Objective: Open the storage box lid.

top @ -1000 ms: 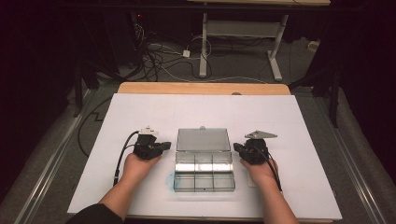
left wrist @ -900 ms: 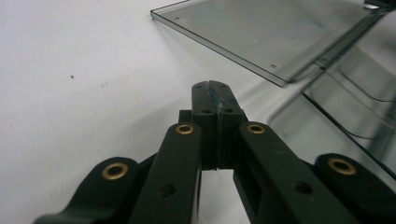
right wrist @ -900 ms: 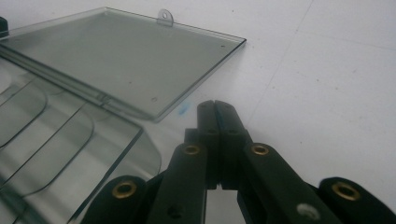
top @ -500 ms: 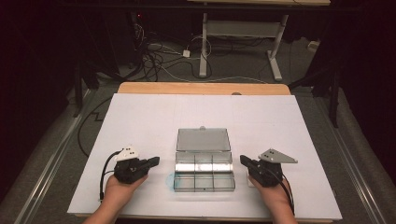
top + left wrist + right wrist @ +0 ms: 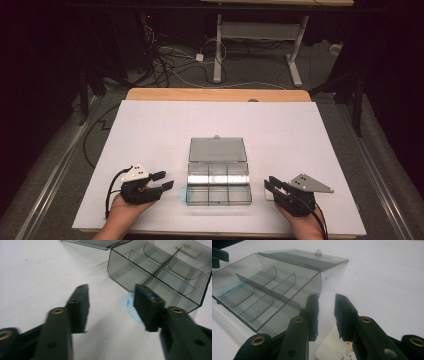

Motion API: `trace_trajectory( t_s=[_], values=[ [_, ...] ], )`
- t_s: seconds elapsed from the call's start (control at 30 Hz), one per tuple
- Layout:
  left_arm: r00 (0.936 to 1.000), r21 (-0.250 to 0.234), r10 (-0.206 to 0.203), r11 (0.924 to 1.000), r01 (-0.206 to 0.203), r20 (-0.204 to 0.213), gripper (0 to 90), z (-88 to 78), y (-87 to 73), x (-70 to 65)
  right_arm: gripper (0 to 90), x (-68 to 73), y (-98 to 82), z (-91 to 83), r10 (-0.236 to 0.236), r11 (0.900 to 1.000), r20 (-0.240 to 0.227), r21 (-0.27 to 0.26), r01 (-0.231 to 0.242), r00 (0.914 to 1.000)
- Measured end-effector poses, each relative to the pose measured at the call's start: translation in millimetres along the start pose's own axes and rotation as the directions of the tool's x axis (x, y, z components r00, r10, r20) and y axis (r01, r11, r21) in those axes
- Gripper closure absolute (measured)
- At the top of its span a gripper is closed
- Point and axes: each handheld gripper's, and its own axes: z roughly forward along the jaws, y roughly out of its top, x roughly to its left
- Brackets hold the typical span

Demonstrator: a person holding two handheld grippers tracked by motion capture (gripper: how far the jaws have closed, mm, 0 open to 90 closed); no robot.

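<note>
A clear grey compartment box (image 5: 218,182) (image 5: 160,272) (image 5: 262,297) lies mid-table with its lid (image 5: 217,149) folded open behind it; its compartments look empty. My left gripper (image 5: 165,180) (image 5: 111,307) rests left of the box near the front edge. Its jaws have just been opening and stand open with nothing between them. My right gripper (image 5: 269,183) (image 5: 326,312) sits right of the box, its jaws just opened to a narrow gap with nothing between the pads. A small flat white piece (image 5: 269,196) (image 5: 332,347) lies on the table under the right jaws.
The white table top (image 5: 300,130) has a wooden strip (image 5: 215,95) along its far edge. A blue smudge (image 5: 182,192) (image 5: 132,310) marks the surface at the box's front left corner. Cables and a desk frame (image 5: 220,45) stand on the dark floor beyond.
Both hands have drawn back from the box's sides toward the front edge and outward. Both pairs of jaws went from shut to open, the left wider.
</note>
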Motion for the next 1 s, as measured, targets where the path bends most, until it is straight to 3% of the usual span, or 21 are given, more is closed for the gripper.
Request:
trace_trajectory(
  t_s=[0.27,0.33,0.43,0.57,0.7,1.0],
  values=[
    [0.9997,-0.02,0.016,0.9997,-0.016,-0.019,14.1,-2.1,0.3,1.2,73.2,4.9,-8.8,-11.1,0.004,1.0,-0.002,0.006,-0.004,1.0],
    [0.9998,-0.03,0.009,0.9995,-0.01,-0.017,11.8,-3.7,0.3,1.7,73.3,6.9,-10.7,-13.4,-0.003,1.0,-0.005,0.01,0.003,1.0],
    [0.9998,-0.034,0.001,0.9994,-0.002,-0.019,1.2,-4.8,0.7,2.8,75.2,9.2,-12.7,-16.7,-0.003,1.0,-0.009,0.012,0.003,1.0],
    [0.9993,-0.042,0.004,0.9991,-0.005,-0.036,0.0,-4.4,0.3,5.2,80.6,12.9,-15.5,-15.9,-0.005,1.0,-0.017,0.027,0.005,0.9998],
    [0.9998,-0.038,0.009,0.9992,-0.01,-0.02,0.0,1.1,-2.2,9.7,90.0,15.4,-18.9,-7.3,-0.019,0.997,-0.024,0.071,0.021,0.9995],
    [0.9993,-0.045,0.015,0.9989,-0.016,-0.033,0.0,3.8,-2.4,9.3,90.0,22.3,-22.5,8.6,-0.045,0.99,-0.037,0.134,0.049,0.9983]
  ],
)
